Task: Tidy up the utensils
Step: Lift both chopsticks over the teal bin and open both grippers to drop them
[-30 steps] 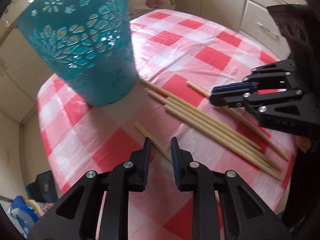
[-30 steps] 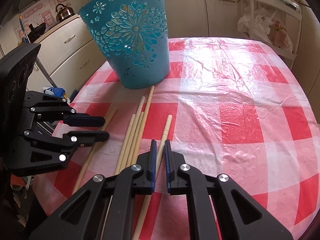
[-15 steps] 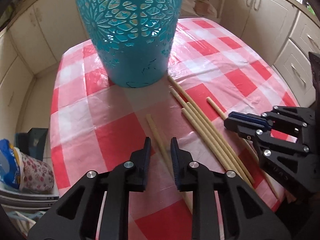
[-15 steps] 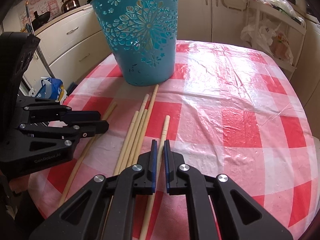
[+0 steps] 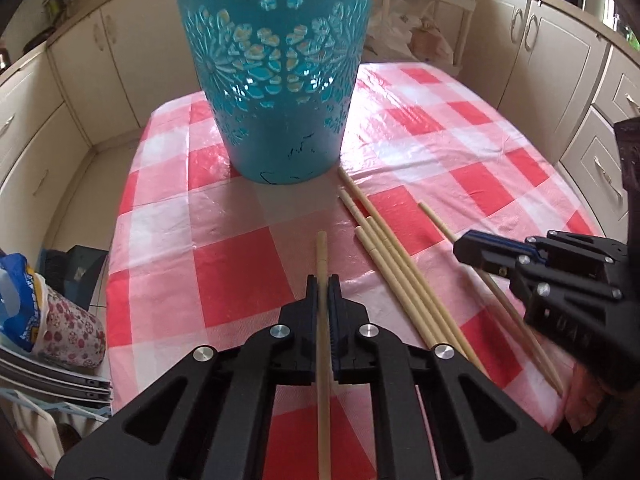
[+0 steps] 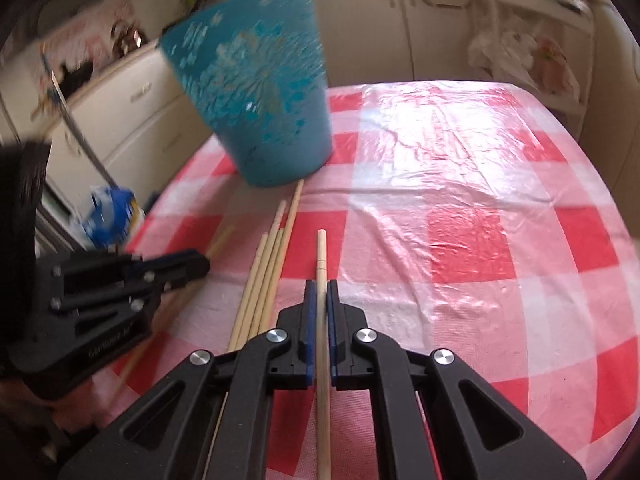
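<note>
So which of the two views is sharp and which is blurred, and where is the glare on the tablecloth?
Left wrist view: sharp; the teal basket and loose chopsticks have crisp edges, with mild glare on the tablecloth right of the basket. Right wrist view: motion blur smears the basket and cabinets, strong white glare sits mid-table, and the fisheye bends the table edges.
</note>
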A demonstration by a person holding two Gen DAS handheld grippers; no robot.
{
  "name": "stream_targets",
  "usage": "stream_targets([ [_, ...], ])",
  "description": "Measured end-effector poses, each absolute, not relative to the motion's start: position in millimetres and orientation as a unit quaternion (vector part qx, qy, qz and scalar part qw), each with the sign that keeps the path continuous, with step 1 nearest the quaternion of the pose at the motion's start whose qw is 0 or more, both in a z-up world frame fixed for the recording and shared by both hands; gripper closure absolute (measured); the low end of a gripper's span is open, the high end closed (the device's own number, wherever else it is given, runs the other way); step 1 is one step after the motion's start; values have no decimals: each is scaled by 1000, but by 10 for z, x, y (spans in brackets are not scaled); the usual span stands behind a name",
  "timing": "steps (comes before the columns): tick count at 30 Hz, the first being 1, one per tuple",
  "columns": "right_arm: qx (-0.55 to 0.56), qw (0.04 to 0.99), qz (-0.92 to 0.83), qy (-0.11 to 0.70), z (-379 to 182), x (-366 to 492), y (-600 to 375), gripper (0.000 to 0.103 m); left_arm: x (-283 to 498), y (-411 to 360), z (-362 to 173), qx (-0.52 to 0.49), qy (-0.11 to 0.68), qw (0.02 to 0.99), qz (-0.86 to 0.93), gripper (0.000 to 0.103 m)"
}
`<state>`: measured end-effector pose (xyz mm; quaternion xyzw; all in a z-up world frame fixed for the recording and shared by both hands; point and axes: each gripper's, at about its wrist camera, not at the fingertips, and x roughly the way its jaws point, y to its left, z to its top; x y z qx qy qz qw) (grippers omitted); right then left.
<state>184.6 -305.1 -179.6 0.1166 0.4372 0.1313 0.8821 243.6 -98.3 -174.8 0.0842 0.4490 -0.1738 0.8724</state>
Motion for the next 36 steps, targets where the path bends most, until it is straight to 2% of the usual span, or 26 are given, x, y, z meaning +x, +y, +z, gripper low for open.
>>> stream_targets([
  [23, 142, 898, 144, 390, -1549, 1730, -3062, 97, 2154, -943, -1486, 90, 405, 893, -176, 98],
  [36, 171, 909, 152, 347, -1353, 1651, -3121, 97, 2072, -618, -1205, 11, 361, 913, -191, 98],
])
